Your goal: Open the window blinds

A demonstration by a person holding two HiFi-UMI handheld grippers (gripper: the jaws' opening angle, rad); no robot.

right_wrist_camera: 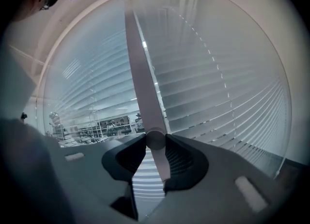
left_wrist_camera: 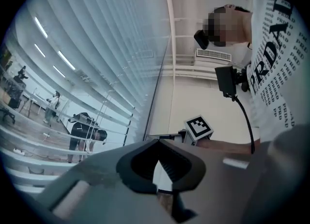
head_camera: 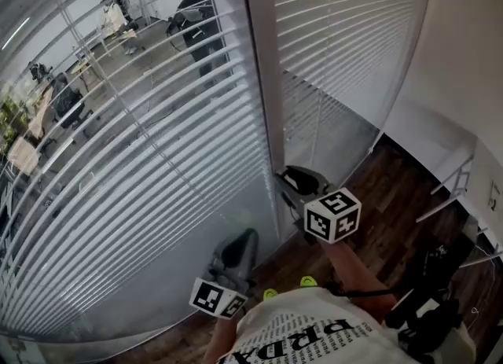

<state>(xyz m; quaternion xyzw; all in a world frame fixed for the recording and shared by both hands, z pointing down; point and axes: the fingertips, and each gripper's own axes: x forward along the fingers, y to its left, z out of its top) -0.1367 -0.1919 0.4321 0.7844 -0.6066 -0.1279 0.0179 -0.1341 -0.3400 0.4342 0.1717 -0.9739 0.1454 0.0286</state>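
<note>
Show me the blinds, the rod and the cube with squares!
blinds (head_camera: 157, 197): head view, a middle slat.
rod (right_wrist_camera: 155, 139): right gripper view, round part between the jaws.
cube (head_camera: 333, 215): head view, top face.

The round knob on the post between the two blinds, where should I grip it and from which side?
Take the knob by its round rim, one jaw on each side, coming straight at the post face-on. It looks like a small disc standing out from the flat post, so only its edge offers purchase. The right gripper is shut on it that way.
</note>
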